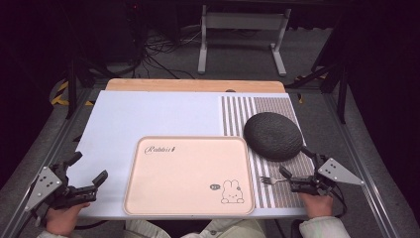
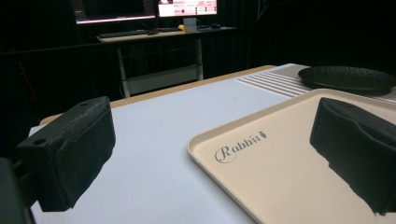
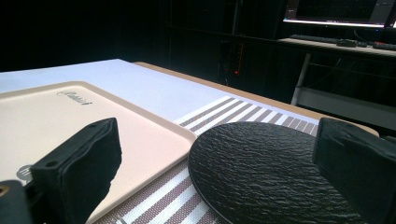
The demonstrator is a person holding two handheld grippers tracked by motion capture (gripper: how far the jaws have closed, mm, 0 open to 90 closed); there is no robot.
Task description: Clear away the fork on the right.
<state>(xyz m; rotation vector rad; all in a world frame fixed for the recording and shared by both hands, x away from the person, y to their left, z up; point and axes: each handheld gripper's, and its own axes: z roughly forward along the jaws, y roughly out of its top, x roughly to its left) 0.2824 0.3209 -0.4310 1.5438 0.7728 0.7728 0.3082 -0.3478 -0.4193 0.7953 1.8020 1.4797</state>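
White tabletop (image 1: 148, 114): tray (image 1: 188, 173) centred; fork (image 1: 271, 180) on striped mat (image 1: 277, 196) beside black plate (image 1: 273, 136), just ahead of right gripper (image 1: 297, 172), jaws apart for pickup; left gripper (image 1: 89, 168) likewise empty.

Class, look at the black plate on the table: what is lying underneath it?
The black plate rests on a striped placemat, whose brown and white stripes show around it. The part of the mat directly beneath is covered, so anything there cannot be seen.

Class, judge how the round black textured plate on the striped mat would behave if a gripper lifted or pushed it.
The round black textured plate looks rigid and stone-like, so probably heavy and breakable. Its rough surface should resist slipping. Lying flat and low on the striped mat, it would likely slide, not roll.
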